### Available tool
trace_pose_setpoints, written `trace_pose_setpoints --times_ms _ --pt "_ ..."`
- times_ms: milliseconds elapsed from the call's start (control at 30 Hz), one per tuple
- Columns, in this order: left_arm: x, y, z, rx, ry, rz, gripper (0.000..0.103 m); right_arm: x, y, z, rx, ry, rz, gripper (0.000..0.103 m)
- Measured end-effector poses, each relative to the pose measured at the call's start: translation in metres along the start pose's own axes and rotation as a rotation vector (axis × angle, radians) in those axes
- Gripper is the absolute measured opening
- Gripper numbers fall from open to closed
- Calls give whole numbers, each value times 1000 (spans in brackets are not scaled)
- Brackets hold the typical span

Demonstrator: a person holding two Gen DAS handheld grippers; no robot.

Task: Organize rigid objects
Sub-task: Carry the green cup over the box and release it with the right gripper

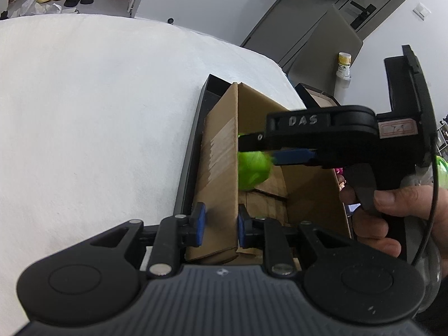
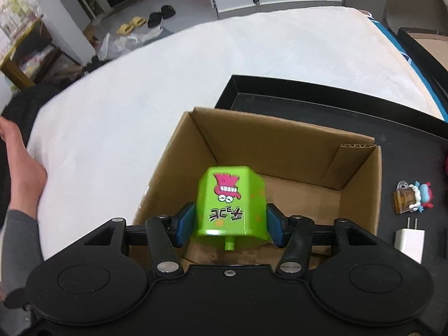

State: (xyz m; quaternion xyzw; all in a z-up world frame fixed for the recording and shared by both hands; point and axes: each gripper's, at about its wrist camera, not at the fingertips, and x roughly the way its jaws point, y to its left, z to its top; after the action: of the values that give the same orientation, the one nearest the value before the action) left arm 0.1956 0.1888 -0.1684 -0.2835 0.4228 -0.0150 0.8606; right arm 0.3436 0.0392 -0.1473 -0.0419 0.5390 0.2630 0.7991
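**Green toy going into the cardboard box**

The right gripper [image 2: 229, 225] is hanging over the open cardboard box [image 2: 282, 142], which is sitting in a black tray [image 2: 308, 98] on the white table [image 2: 140, 84]. Its blue pads [image 2: 184, 224] are standing just off the sides of the green toy [image 2: 231, 204], with a sliver of gap showing on each side, so the jaws are reading as released rather than grasping. The toy is sitting between them, tilted with its printed face turned up towards the camera and its small peg pointing near. In the left wrist view it is showing blurred just below the fingertips.

To do this well, the person is probably best keeping the jaws spread and lifting straight up, clear of the box walls, so the pads are not dragging the toy back out.

The left gripper [image 1: 221, 224] is clenched on the left wall of the box, steadying it.

A small figurine [image 2: 413, 197] and a white charger [image 2: 409, 242] are waiting on the tray to the right.
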Motion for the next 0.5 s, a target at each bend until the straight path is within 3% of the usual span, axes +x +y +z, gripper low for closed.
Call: trace_pose_setpoints --times_ms 33,233,367,500 --pt "0 1 1 0 0 -3 21 -2 -2 0 14 -4 7 69" --pt "1 5 2 -11 0 -7 21 -23 -5 1 15 -32 3 81" --pt "1 8 2 -23 -3 -7 21 -42 -8 3 15 -58 29 82" --pt "-1 5 0 -14 -6 -1 21 -67 -15 2 6 -118 50 92"
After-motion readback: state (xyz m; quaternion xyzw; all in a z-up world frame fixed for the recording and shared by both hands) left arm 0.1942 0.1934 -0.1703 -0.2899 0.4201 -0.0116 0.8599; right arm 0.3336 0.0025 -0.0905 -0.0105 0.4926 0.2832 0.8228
